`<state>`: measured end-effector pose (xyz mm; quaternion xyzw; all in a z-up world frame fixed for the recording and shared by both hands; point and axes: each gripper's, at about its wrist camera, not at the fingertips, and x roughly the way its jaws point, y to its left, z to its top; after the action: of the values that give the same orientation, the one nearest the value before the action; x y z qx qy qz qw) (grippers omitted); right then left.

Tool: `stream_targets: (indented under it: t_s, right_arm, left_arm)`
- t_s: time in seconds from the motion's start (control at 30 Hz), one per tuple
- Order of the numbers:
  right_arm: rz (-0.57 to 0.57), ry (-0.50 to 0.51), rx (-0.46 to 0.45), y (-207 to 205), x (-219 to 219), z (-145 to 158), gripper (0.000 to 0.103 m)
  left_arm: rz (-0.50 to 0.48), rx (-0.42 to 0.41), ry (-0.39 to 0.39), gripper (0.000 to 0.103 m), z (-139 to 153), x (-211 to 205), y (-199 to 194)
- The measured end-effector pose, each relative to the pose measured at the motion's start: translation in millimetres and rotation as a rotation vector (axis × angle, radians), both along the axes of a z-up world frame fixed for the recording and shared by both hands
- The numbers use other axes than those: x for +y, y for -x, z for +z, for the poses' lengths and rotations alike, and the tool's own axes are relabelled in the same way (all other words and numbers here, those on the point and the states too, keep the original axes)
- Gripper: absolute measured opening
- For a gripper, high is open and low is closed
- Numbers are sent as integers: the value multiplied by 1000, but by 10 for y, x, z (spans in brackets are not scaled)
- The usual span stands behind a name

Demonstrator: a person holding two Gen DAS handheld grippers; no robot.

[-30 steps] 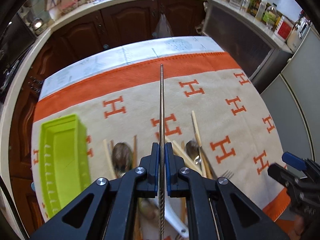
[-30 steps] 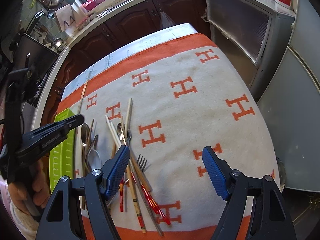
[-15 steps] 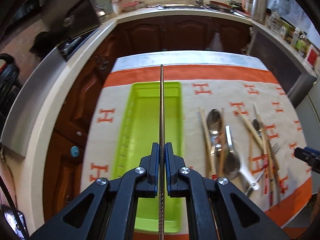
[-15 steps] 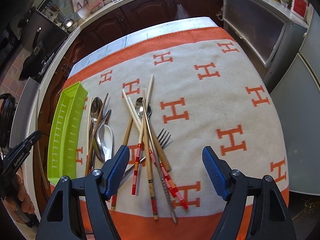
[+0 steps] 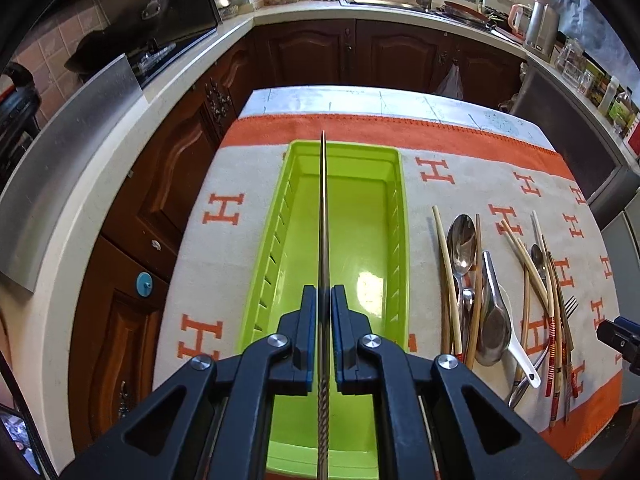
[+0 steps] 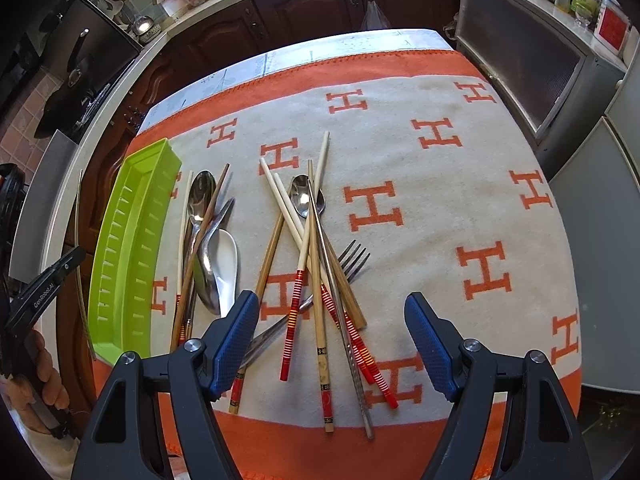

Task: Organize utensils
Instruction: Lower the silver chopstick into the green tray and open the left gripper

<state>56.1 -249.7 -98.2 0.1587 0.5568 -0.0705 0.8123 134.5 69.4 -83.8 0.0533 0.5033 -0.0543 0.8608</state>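
releasing step in hand: left claw (image 5: 323, 334) over the green tray (image 5: 402, 216), jaws opening, a thin gap showing either side of the metal chopstick (image 5: 323, 216) between them, lined up along the tray's length. right claw (image 6: 332, 344) wide and empty, hanging over the near end of the utensil pile (image 6: 308, 264) on the desk (image 6: 460, 200). next, probably: letting the chopstick drop flat inside, then closing the right claw on one stick without snagging the crossed ones.
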Motion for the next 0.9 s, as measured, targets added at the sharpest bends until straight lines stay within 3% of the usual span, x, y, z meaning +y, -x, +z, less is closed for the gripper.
stream_targets:
  t_s: [0.03, 0.1, 0.2, 0.57, 0.9]
  right_arm:
    - [-1, 1, 2, -2, -1, -4, 77]
    - [-4, 3, 7, -2, -7, -6, 77]
    - [-1, 5, 10, -7, -4, -7, 77]
    - [18, 8, 7, 9, 109, -3, 77]
    - [24, 11, 0, 54, 139, 17, 77]
  left_arm:
    - [3, 7, 3, 16, -19, 5, -3]
    - [7, 6, -1, 39, -23, 9, 9]
    - [15, -13, 2, 59, 15, 19, 47]
    - [24, -27, 15, 72, 106, 46, 214]
    - [-9, -42, 22, 72, 173, -56, 423]
